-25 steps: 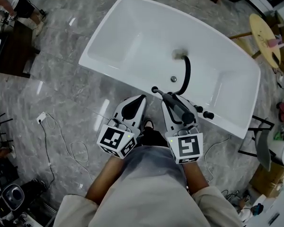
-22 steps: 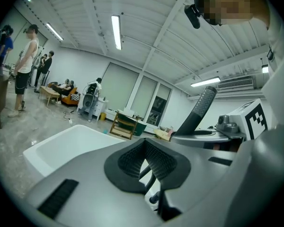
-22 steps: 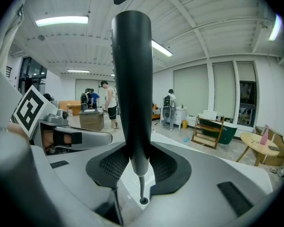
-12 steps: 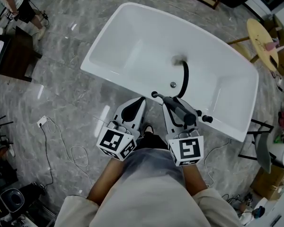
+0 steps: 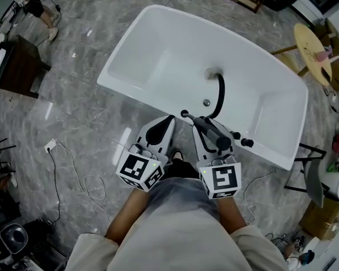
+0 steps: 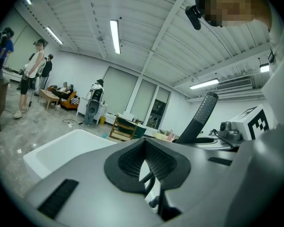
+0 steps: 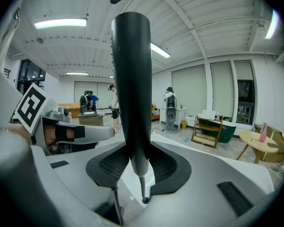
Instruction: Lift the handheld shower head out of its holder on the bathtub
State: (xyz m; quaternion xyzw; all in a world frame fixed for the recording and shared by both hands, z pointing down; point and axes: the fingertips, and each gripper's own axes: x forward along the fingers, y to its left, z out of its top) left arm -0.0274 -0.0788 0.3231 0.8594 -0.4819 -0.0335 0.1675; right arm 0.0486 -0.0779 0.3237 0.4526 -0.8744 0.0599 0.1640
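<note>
The white bathtub fills the upper part of the head view, with the person standing at its near rim, so both tools sit over that edge. We see the right gripper clamped on the black handle of the shower head. In the right gripper view the handle stands upright between the ribbed pads, a grip low on the handle that leaves the spray end free. The left gripper rests beside it with its jaws drawn together on nothing, apparently in reserve. The black hose curves back into the basin, slack enough to allow the lift. The small black fittings on the rim sit just beside the handle, and we judge the holder to be among them.
</note>
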